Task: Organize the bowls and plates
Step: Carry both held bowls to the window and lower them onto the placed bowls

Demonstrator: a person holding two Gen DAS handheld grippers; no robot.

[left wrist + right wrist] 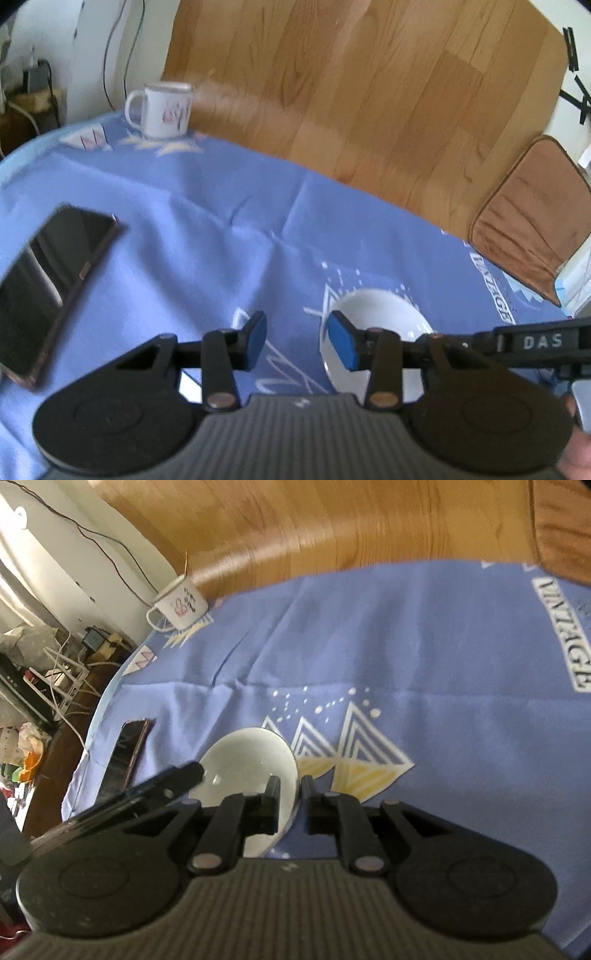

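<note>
Here the right tongs (287,790) pinch the white bowl's (243,760) rim, the left tongs (297,339) hang released beside it; best lifted level and slowly.

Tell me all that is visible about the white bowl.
The white bowl is small, round, plain and glossy, likely ceramic, and looks empty. The right claw is closed on its rim, one finger inside and one outside, holding it tilted over the blue tablecloth. The open left claw is beside it, not gripping.
</note>
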